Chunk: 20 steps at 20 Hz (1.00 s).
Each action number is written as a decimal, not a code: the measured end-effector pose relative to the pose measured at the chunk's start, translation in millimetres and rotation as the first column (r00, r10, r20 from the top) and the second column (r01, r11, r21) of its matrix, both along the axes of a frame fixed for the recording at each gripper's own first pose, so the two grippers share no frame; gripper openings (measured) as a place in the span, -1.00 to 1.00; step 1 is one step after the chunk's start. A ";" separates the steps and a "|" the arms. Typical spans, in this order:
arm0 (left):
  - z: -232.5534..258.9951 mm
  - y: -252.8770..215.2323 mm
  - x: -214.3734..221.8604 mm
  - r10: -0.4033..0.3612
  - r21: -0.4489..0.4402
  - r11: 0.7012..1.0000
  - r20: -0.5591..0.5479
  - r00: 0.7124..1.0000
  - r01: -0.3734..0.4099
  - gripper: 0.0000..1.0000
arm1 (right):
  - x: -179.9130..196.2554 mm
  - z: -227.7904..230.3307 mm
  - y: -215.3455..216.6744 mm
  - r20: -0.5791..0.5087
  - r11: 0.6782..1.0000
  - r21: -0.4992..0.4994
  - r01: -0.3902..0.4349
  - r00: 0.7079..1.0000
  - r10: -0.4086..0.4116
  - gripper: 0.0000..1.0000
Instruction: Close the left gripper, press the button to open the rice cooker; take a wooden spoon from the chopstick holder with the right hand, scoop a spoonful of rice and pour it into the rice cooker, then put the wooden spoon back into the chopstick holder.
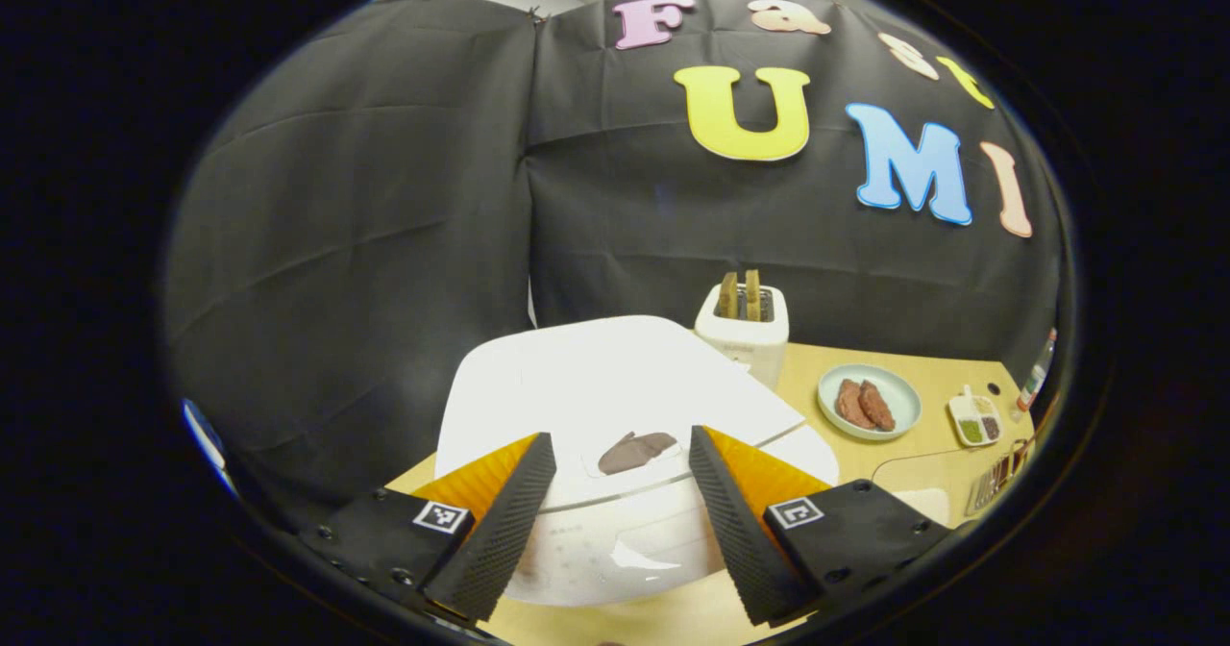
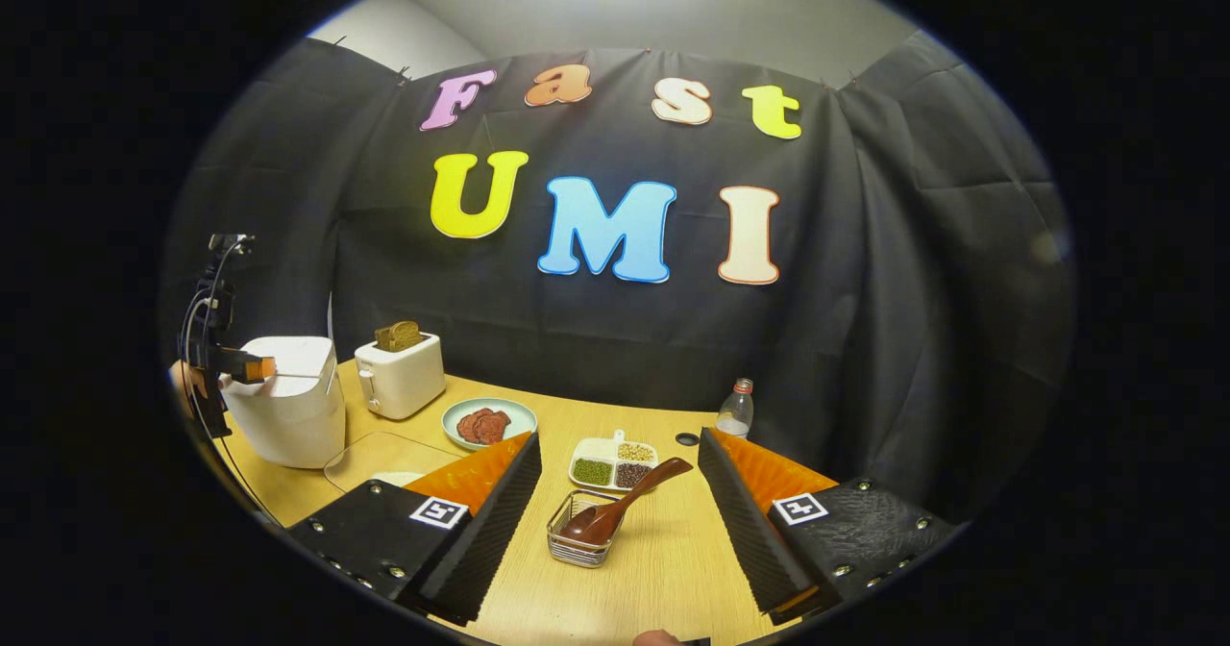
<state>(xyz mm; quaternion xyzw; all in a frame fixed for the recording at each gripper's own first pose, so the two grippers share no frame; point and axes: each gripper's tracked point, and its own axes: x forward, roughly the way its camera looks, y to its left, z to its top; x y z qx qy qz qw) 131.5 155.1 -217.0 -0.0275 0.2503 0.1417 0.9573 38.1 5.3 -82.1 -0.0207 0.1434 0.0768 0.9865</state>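
Observation:
The white rice cooker (image 1: pixel 615 377) sits close below my left gripper (image 1: pixel 620 436), lid down, with a dark button (image 1: pixel 636 452) on its front top. The left gripper is open, its fingers either side of the button and holding nothing. In the right gripper view the cooker (image 2: pixel 288 415) stands at the far left with the left gripper (image 2: pixel 261 369) over its top. A wooden spoon (image 2: pixel 625 502) leans bowl-down in a wire chopstick holder (image 2: pixel 577 545) just ahead of my right gripper (image 2: pixel 618 437), which is open and empty. A divided dish of grains (image 2: pixel 615 463) lies behind the holder.
A white toaster (image 2: pixel 399 377) with bread stands beside the cooker, then a plate of meat (image 2: pixel 488 423). A clear board (image 2: pixel 380 459) lies in front of the cooker. A small bottle (image 2: pixel 735 409) stands at the back near a hole in the wooden table (image 2: pixel 663 569).

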 end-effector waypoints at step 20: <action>189.8 -70.2 -66.3 -0.167 0.100 0.985 0.402 0.900 0.138 0.96 | -2.7 63.0 38.2 0.137 0.985 0.120 -0.123 0.985 0.106 0.99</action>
